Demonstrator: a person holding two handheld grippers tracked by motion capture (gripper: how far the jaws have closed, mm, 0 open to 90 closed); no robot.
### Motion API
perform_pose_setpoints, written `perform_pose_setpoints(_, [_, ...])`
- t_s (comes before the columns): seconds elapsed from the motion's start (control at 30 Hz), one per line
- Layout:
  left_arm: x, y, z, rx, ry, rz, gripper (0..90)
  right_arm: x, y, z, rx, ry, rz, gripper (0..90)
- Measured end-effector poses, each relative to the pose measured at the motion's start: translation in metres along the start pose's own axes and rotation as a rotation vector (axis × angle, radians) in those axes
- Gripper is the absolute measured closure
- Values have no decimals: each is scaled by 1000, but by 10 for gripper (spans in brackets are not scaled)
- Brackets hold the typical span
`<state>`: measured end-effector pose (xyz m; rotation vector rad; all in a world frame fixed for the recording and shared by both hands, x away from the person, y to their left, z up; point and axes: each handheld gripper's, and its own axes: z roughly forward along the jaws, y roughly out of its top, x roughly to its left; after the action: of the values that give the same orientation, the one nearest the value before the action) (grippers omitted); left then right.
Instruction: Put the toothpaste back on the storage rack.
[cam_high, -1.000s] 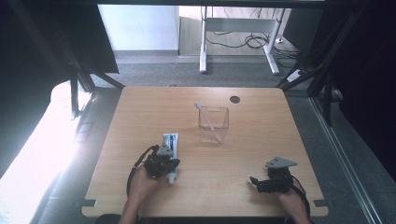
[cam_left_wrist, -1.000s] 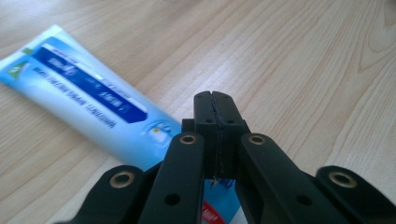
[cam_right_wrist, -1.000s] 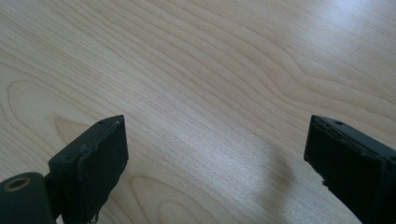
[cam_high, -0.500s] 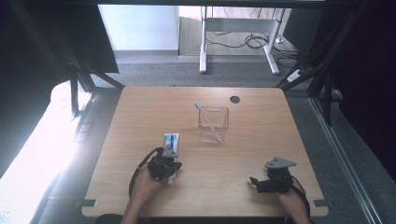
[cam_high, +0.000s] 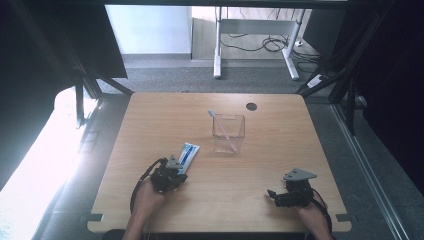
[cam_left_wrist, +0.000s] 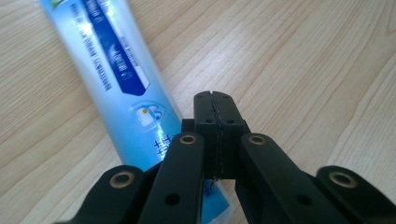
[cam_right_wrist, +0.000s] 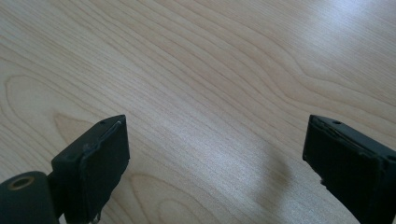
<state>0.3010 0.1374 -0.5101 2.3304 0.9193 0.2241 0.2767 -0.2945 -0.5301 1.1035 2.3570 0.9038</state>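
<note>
pale wood tabletop (cam_high: 280, 165), blue-and-white toothpaste tube (cam_left_wrist: 116, 88) lying flat on it near your left hand, pointing toward the clear square container (cam_high: 228, 132) at mid-table. a toothbrush (cam_high: 222, 129) leans inside that container.

step in hand, as judged: picking up the tube with your left gripper (cam_left_wrist: 215, 100). its jaws are pressed together, pad against pad, with nothing between them. the tips sit just beside the tube's right edge in the left gripper view, over bare wood; the tube's near end runs under the gripper's linkage. whether the gripper body touches the tube there is hard to tell.

to do it well: spread the jaws first, shift sideways so they straddle the tube across its width, come down low, then close on the flatter part near the crimped end so it does not squirt out sideways. keep the grip light; the tube looks soft.

right gripper (cam_right_wrist: 215, 154): jaws spread wide, holding nothing, resting low over wood at the table's near right, well apart from the tube.
</note>
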Motion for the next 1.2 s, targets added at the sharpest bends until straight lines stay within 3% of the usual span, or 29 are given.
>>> perform_pose_setpoints(0.4, [16, -11, -10, 14, 32, -21, 894, -1, -1, 1, 3, 5, -2, 71])
perform_pose_setpoints(0.63, [17, -11, -9, 19, 23, -31, 876, -1, -1, 1, 4, 3, -2, 72])
perform_pose_setpoints(0.83, [17, -4, -18, 2, 23, -22, 798, -1, -1, 1, 9, 1, 2, 72])
perform_pose_setpoints(1.03, [24, 10, -29, 27, 48, -4, 696, -1, -2, 2, 12, 4, -1, 72])
perform_pose_setpoints(1.2, [35, 15, -26, 71, 49, -18, 686, -1, -2, 2, 14, 6, -4, 72])
